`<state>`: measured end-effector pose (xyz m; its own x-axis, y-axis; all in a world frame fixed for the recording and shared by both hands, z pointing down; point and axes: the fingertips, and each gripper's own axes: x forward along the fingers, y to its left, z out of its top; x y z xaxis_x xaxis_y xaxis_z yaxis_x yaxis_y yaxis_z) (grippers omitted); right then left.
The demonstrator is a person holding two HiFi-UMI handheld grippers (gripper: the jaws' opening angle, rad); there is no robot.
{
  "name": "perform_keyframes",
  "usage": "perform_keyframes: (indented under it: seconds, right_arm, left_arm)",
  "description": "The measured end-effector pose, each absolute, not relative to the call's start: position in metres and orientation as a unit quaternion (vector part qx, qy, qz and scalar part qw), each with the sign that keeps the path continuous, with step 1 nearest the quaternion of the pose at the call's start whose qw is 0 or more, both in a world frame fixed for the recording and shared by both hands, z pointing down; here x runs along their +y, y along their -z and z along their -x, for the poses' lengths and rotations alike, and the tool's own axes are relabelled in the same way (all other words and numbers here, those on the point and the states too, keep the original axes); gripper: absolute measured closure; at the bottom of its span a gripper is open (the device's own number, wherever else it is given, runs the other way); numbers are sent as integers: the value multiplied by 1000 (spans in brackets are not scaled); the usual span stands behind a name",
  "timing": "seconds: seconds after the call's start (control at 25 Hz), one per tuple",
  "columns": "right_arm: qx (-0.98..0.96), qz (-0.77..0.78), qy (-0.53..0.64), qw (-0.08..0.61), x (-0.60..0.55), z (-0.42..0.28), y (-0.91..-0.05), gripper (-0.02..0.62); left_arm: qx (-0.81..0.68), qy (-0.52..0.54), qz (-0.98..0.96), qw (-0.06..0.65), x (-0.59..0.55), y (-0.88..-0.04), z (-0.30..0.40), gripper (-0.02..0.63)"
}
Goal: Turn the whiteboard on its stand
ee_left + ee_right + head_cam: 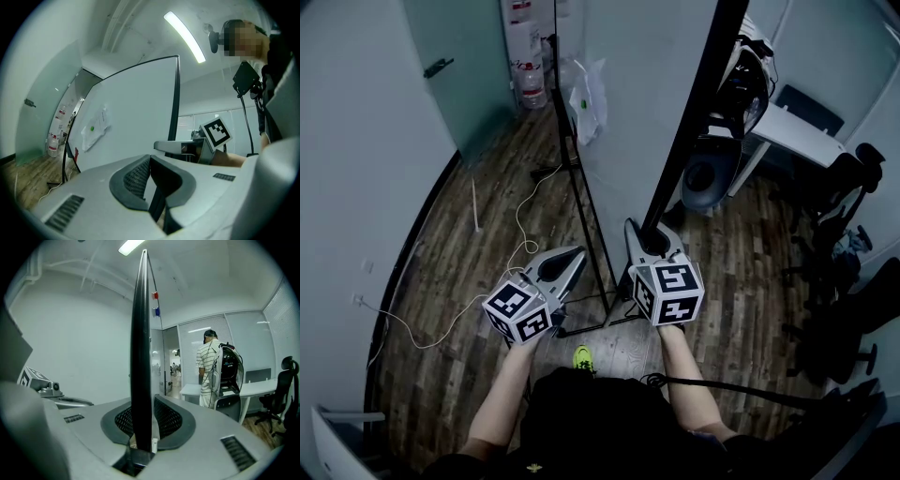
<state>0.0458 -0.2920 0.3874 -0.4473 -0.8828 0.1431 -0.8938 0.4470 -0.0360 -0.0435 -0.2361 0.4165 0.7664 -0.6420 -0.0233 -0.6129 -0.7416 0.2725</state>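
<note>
Black-framed whiteboard (637, 94) stands upright on wood-plank floor (469, 281); right tool (649, 232) clamps its thin edge. Left tool (575, 255), slightly parted and empty, sits beside the smooth white face. White cable (520, 211) lies loose nearby.

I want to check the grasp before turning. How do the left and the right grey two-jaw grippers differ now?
The right grey gripper seems clamped on the white whiteboard's black edge; the left grey gripper holds nothing, its jaws slightly apart. The right gripper meets the board edge-on; the left gripper faces its white side. Both are the same grey tool.
</note>
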Motion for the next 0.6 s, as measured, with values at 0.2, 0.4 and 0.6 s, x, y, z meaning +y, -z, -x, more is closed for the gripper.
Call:
perform_keyframes:
  seconds: [0.2, 0.4, 0.6]
  right_arm:
    - [-850, -522, -48, 48, -291, -44, -387, 515]
    - [-852, -519, -49, 44, -292, -45, -387, 515]
    - [-855, -515, -53, 39, -295, -45, -387, 512]
  left_arm:
    - [-339, 59, -931, 124, -244, -417, 47, 589]
    - [-331, 58, -933, 128, -250, -417, 45, 588]
    - [-328, 58, -934, 131, -257, -421, 46, 588]
